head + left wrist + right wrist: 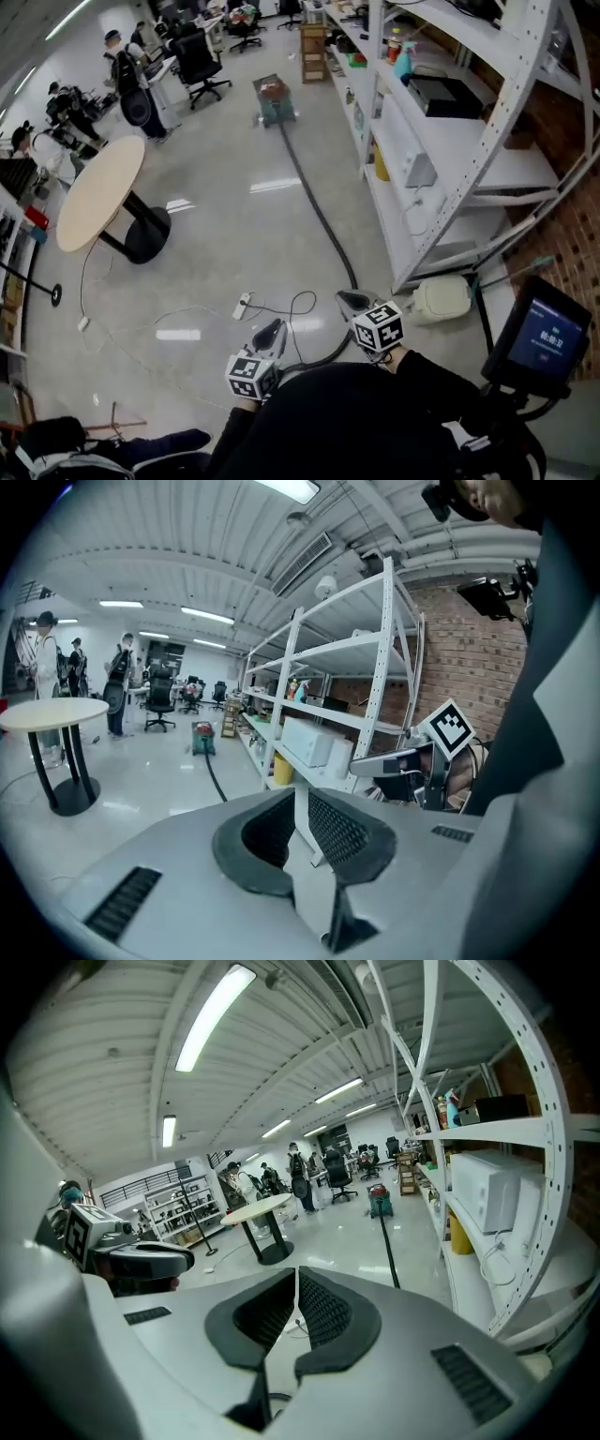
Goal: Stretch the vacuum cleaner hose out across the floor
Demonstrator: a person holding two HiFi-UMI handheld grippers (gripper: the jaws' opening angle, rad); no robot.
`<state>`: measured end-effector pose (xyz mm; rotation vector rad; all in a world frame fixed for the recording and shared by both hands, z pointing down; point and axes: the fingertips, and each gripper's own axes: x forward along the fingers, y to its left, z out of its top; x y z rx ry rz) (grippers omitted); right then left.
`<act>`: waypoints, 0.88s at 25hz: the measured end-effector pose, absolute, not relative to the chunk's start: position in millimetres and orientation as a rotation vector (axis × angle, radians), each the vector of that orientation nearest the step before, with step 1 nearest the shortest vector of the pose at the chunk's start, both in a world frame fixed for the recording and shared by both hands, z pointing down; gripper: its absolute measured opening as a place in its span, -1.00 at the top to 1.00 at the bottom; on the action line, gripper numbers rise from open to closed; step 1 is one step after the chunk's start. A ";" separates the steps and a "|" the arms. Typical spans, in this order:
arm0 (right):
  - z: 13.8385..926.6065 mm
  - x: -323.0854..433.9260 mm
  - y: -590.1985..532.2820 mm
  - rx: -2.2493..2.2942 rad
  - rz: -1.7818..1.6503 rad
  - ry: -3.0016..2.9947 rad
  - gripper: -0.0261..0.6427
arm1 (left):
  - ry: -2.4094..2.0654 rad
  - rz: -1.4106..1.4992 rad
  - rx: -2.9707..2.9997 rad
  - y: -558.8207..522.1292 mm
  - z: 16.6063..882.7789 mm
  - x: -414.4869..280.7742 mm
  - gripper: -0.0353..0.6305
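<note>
A green vacuum cleaner (273, 98) stands far down the aisle. Its black hose (319, 216) runs along the floor beside the shelving toward me and curves in under my hands, where its end is hidden. My left gripper (272, 326) and right gripper (345, 299) are raised side by side above the floor, both shut with nothing between the pads. In the left gripper view the shut jaws of the left gripper (298, 810) point at the vacuum cleaner (202, 738) and hose (217, 782). Beyond the right gripper (296, 1283) lie the vacuum cleaner (379, 1201) and hose (388, 1252).
White metal shelving (441, 141) lines the right side, with a white appliance (441, 298) at its foot. A round table (98, 192) stands at left. A power strip with thin cables (242, 305) lies on the floor near me. People and office chairs are at the far left.
</note>
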<state>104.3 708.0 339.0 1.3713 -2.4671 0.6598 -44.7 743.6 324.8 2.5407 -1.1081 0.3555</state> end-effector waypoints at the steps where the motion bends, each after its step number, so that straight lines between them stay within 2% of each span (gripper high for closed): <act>1: 339.9 102.3 709.9 1.364 0.665 -2.468 0.85 | -1.111 0.347 2.529 745.2 326.3 -46.9 0.71; 9: 352.5 101.4 745.0 1.421 0.676 -2.413 0.87 | -1.017 0.413 2.481 768.7 347.4 -51.8 0.71; 18: 372.8 95.9 733.1 1.348 0.621 -2.396 0.88 | -1.032 0.434 2.448 761.0 369.9 -52.6 0.71; 22: 378.5 114.3 754.4 1.355 0.680 -2.374 0.89 | -1.000 0.479 2.437 775.3 373.0 -32.8 0.71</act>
